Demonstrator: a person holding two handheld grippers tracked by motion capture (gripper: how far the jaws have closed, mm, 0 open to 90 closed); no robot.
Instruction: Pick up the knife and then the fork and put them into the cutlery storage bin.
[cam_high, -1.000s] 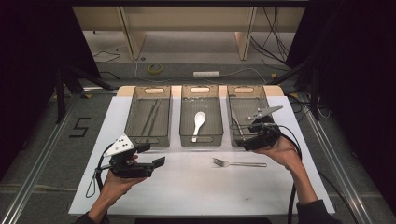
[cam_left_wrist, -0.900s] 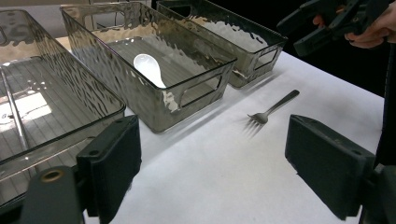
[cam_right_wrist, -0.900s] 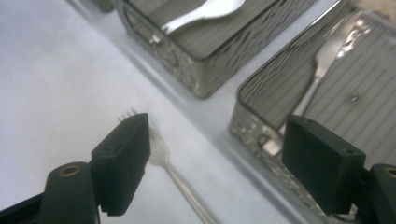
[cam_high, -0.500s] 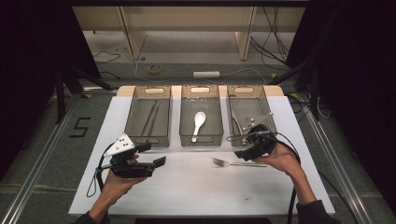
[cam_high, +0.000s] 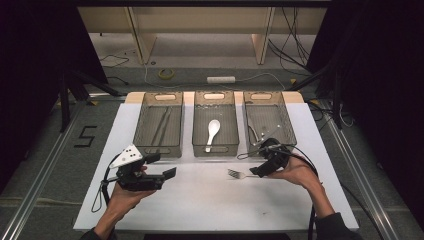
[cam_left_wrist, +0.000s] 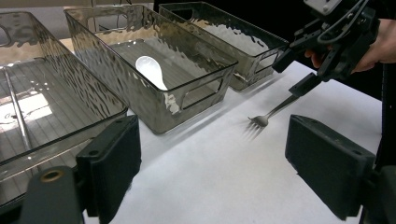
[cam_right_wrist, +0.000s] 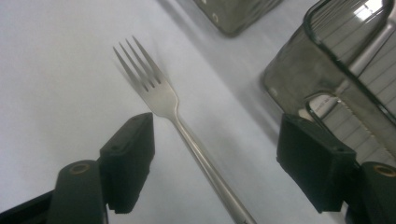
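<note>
A steel fork lies on the white table top, tines pointing left. My right gripper is open and low over its handle. In the right gripper view the fork runs between the jaws of the right gripper, which stand apart on either side of the handle without touching it. My left gripper is held open above the table's front left with nothing in it. The left gripper view looks past the left gripper to the fork and the right gripper.
Three smoky clear trays stand in a row at the back: the left tray holds thin sticks, the middle tray a white spoon, the right tray some metal cutlery. The right tray's wall is close beside the right jaw.
The right gripper has come down and forward from the right tray to the fork's handle on the table. The left gripper has stayed put.
</note>
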